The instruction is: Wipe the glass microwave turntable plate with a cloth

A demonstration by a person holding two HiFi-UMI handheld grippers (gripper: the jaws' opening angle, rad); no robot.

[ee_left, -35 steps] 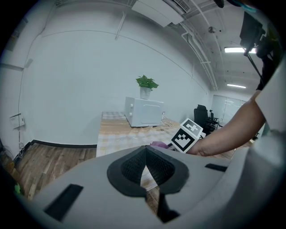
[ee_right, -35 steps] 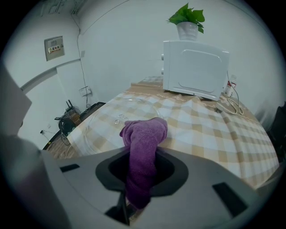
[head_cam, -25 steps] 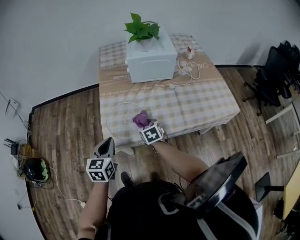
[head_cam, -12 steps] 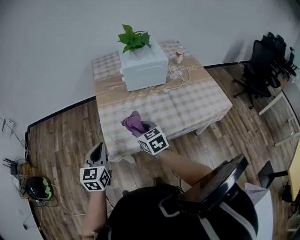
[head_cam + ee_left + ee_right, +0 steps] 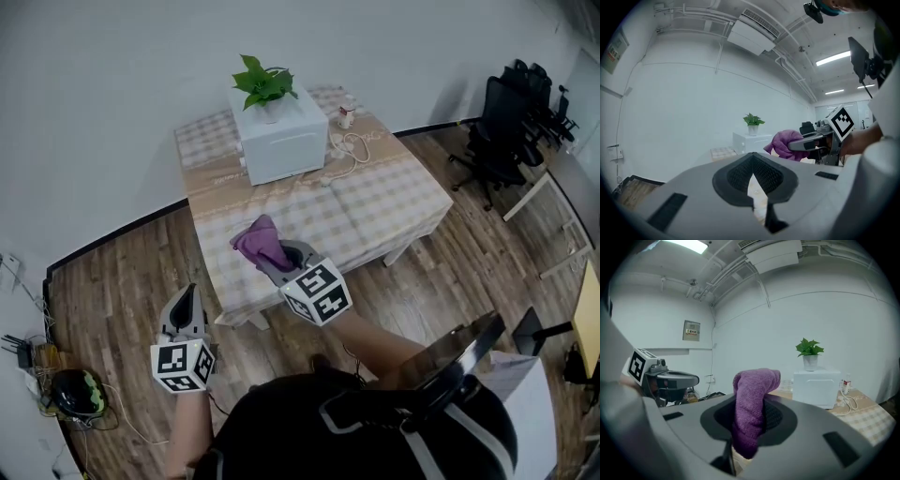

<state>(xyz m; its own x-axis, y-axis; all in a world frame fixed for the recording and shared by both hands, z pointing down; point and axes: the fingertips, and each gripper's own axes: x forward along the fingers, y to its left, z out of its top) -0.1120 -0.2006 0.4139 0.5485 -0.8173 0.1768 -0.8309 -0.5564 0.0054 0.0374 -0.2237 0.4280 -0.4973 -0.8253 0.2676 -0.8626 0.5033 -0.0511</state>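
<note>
My right gripper is shut on a purple cloth and holds it in the air over the front left part of the checked table. In the right gripper view the cloth stands up out of the shut jaws. My left gripper hangs lower, over the wooden floor just left of the table's front corner; its jaws are together with nothing in them. The left gripper view shows the right gripper with the cloth. I cannot make out the glass plate under the cloth.
A white microwave with a potted plant stands at the table's back. A white cable and a small bottle lie to its right. Office chairs stand at the far right, a bag on the floor at left.
The right gripper has risen towards the head camera with the cloth and shifted a little left. The left gripper has stayed low beside the table.
</note>
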